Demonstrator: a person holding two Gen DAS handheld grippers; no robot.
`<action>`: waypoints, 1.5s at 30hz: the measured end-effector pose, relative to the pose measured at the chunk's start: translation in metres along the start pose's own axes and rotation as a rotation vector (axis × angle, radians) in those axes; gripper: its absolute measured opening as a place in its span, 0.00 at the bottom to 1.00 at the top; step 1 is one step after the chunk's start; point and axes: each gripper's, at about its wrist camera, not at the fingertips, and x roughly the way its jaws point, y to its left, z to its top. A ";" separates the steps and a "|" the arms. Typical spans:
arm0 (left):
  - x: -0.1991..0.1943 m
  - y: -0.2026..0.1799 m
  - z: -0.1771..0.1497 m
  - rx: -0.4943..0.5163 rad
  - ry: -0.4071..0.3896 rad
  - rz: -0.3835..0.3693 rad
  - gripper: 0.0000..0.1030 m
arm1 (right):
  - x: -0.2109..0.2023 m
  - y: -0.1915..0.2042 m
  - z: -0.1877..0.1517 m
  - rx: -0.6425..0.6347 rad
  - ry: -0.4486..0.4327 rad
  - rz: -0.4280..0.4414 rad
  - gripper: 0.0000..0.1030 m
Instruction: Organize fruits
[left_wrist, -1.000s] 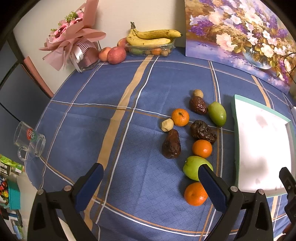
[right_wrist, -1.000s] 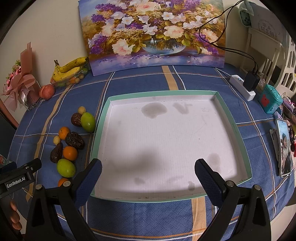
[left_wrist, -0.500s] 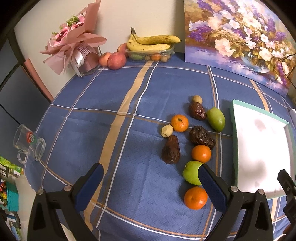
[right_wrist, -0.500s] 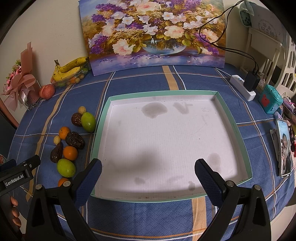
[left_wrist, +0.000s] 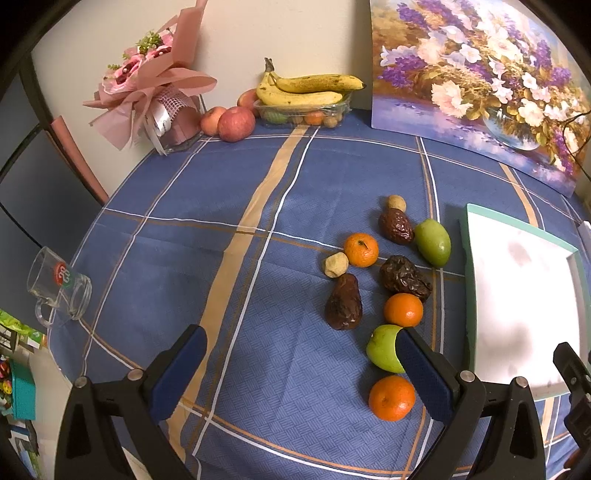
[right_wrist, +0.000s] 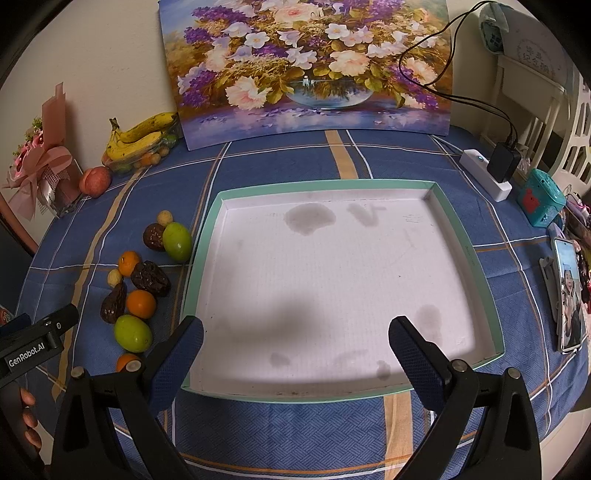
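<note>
We record a worktop (right_wrist: 280, 162) under a blue plaid cloth, with a flower painting (right_wrist: 306, 66) leaning on the wall at twelve o'clock in the right wrist view. A shallow tray (right_wrist: 461, 236), mint-rimmed and white inside, lies centrally; its floor carries grey stains and no fruit.

The left tongs (left_wrist: 301, 369) are released, jaws wide, poised above the cloth; the right tongs (right_wrist: 295, 354) are likewise released, hovering over the tray's near edge. Neither grips anything.

We note the loose fruits on the cloth at nine o'clock of the tray. In the left wrist view, largest first: a far green fruit (left_wrist: 433, 242) just beside the tray rim, a near green fruit (left_wrist: 384, 347) partly behind the right pad, a dark pear-shaped fruit (left_wrist: 344, 302), two wrinkled dark fruits (left_wrist: 405, 278) (left_wrist: 396, 226), three oranges (left_wrist: 392, 397) (left_wrist: 403, 309) (left_wrist: 361, 249), and two small tan nuts (left_wrist: 335, 264) (left_wrist: 396, 203).

At twelve o'clock, bananas (left_wrist: 310, 88) rest on a clear punnet (left_wrist: 303, 114), apples (left_wrist: 235, 123) beside a pink bouquet (left_wrist: 155, 92). A glass mug (left_wrist: 59, 291) lies tipped at nine o'clock.
</note>
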 end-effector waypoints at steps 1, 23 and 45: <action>0.000 0.000 0.000 0.000 0.000 0.000 1.00 | 0.000 0.000 0.000 0.000 0.000 0.000 0.97; -0.004 0.003 0.002 -0.017 -0.034 -0.014 1.00 | 0.003 0.000 -0.001 -0.002 0.001 0.001 0.98; 0.004 0.043 0.024 -0.188 -0.118 -0.145 1.00 | -0.007 0.011 0.015 -0.006 -0.065 0.114 0.98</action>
